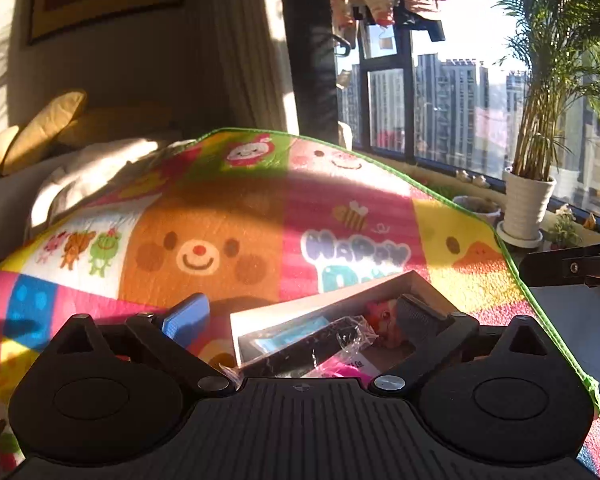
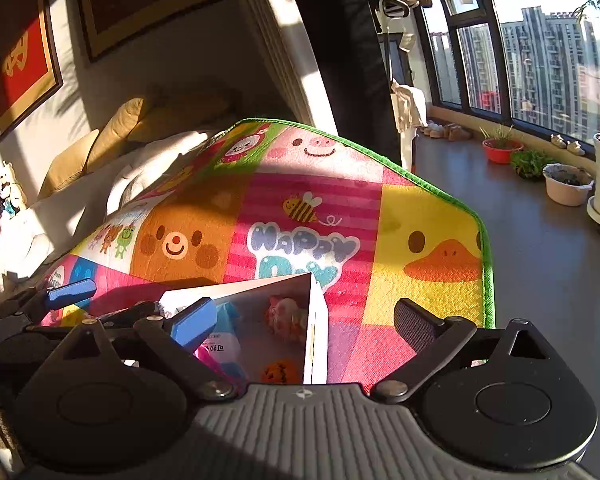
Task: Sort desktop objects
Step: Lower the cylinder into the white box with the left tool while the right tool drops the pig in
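A white open box (image 1: 260, 314) lies on the colourful play mat (image 1: 204, 216), just ahead of both grippers. In the left wrist view it holds a dark flat item in clear wrap (image 1: 300, 342) and a pink toy (image 1: 382, 316). My left gripper (image 1: 300, 316) is open, with its blue finger (image 1: 186, 320) outside the box and its dark finger over the box's right part. In the right wrist view my right gripper (image 2: 305, 324) is open astride the box's right wall (image 2: 316, 328). Inside are the pink toy (image 2: 286, 316), an orange piece (image 2: 276, 372) and a printed packet (image 2: 220, 350).
The mat (image 2: 432, 208) ends in a green border, with grey floor (image 2: 540, 264) to its right. Plant pots (image 2: 568, 184) and a tall palm (image 1: 536, 184) stand by the window. Cushions (image 1: 40, 132) and bedding lie at the left. A black bracket (image 1: 572, 268) juts in from the right.
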`<act>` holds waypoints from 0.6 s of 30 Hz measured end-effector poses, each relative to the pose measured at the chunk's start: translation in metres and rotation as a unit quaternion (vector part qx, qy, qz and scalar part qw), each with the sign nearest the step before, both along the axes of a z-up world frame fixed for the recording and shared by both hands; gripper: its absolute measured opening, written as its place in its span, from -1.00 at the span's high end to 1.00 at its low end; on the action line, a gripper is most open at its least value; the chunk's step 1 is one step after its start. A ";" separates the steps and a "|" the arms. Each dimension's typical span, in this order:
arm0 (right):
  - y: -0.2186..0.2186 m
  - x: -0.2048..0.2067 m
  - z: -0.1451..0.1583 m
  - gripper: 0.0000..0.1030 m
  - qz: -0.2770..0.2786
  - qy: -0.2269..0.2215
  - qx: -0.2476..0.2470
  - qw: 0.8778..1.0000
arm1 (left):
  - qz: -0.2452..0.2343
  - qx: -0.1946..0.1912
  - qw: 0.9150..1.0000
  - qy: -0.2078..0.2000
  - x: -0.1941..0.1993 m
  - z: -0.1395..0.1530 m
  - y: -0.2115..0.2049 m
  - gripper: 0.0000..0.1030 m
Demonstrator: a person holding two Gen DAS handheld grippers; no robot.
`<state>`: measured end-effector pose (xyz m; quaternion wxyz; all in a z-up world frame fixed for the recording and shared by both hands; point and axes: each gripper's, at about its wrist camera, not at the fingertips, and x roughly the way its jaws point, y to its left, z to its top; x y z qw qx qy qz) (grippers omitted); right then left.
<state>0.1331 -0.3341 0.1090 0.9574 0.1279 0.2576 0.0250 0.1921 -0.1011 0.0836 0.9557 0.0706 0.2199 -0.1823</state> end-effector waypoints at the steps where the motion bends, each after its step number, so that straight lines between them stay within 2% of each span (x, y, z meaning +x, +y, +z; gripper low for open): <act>1: 0.001 -0.002 -0.003 -0.87 0.003 0.003 0.000 1.000 | -0.002 -0.009 1.000 0.010 -0.003 -0.002 0.008 -0.98; 6: 0.019 -0.001 -0.016 -0.89 0.018 0.017 -0.026 0.999 | 0.033 -0.022 0.999 0.014 -0.049 -0.025 0.057 -1.00; 10: 0.048 0.009 -0.019 -0.87 0.042 0.028 -0.036 0.998 | 0.086 -0.032 0.995 0.043 -0.075 -0.050 0.095 -1.00; 11: 0.058 0.012 -0.019 -0.75 0.050 0.027 -0.042 0.998 | 0.097 -0.040 0.993 0.052 -0.079 -0.055 0.104 -1.00; 13: 0.081 0.021 -0.019 -0.27 0.073 0.036 -0.060 0.995 | 0.109 -0.059 0.990 0.069 -0.085 -0.063 0.118 -1.00; 14: 0.092 0.028 -0.019 0.19 0.085 0.047 -0.067 0.993 | 0.113 -0.066 0.989 0.072 -0.088 -0.065 0.124 -1.00; 15: 0.102 0.035 -0.019 0.49 0.093 0.061 -0.069 0.991 | 0.115 -0.070 0.988 0.073 -0.091 -0.067 0.127 -1.00; 17: 0.123 0.048 -0.018 0.62 0.106 0.081 -0.062 0.989 | 0.117 -0.071 0.988 0.065 -0.097 -0.069 0.134 -1.00; 18: 0.130 0.052 -0.016 0.62 0.112 0.084 -0.063 0.988 | 0.118 -0.069 0.989 0.057 -0.100 -0.070 0.137 -1.00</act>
